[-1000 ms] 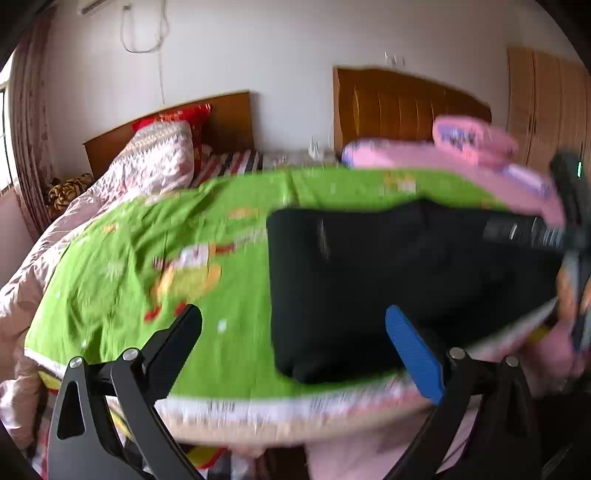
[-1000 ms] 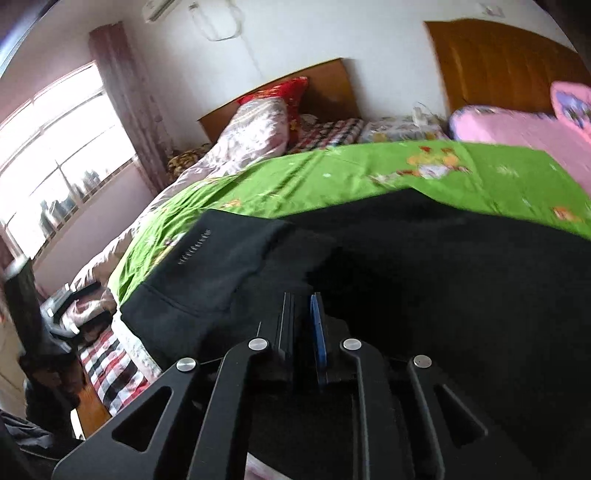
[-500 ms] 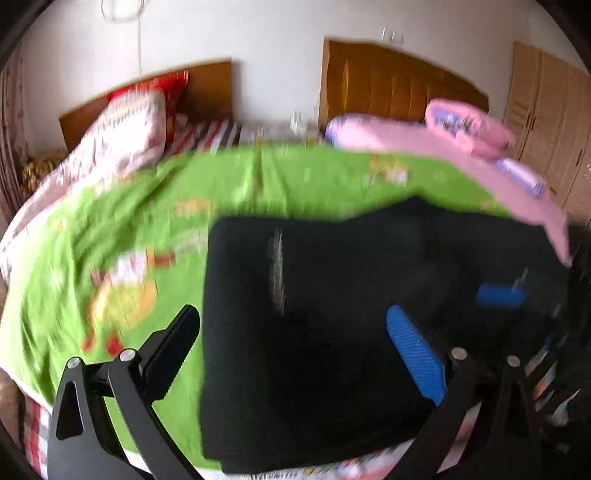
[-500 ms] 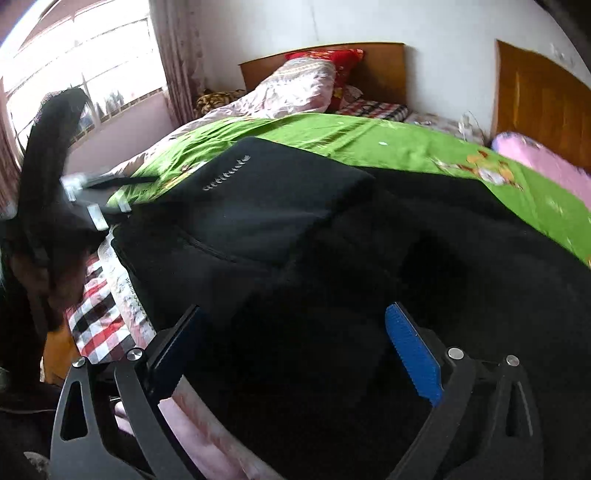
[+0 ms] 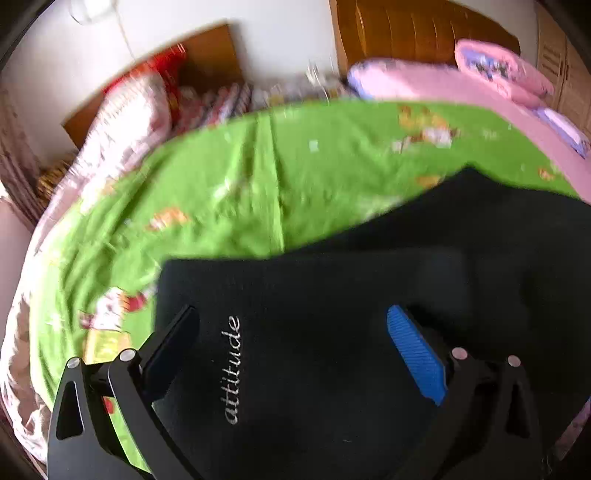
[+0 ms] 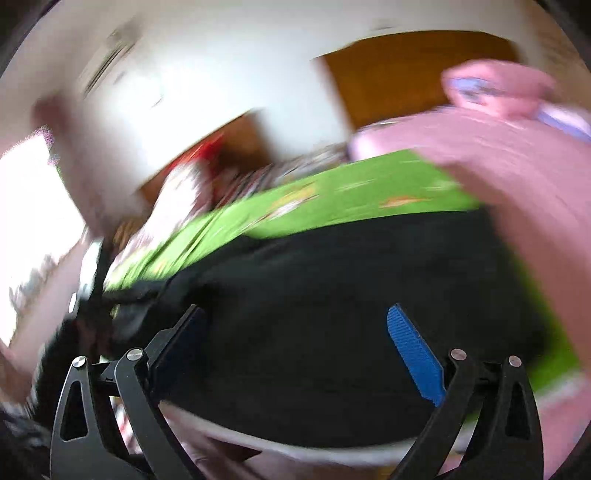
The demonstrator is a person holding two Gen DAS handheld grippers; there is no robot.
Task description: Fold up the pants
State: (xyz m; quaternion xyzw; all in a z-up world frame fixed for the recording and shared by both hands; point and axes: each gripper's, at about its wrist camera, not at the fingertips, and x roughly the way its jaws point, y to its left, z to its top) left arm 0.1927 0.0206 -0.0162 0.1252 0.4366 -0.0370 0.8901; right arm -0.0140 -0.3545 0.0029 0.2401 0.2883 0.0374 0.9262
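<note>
Black pants [image 5: 332, 332] lie folded on a green bedspread [image 5: 240, 192], with the white word "attitude" on the top layer. My left gripper [image 5: 291, 317] hovers over that top layer, open, with nothing between its fingers. In the blurred right wrist view the same black pants [image 6: 332, 295] spread across the near edge of the bed. My right gripper [image 6: 295, 317] stands wide open above the cloth, its blue pad [image 6: 413, 350] clear of the fabric. The left gripper is not seen from the right wrist view.
A pink quilt [image 5: 443, 81] and pink pillow [image 5: 506, 66] lie at the far right of the bed. A flowered quilt [image 5: 122, 122] is heaped at the far left under wooden headboards [image 5: 406, 33]. A bright window [image 6: 29, 206] is on the left.
My right gripper let go of the pants, opened wide and swung right along the bed edge. My left gripper moved in over the folded pants, which now fill its lower view.
</note>
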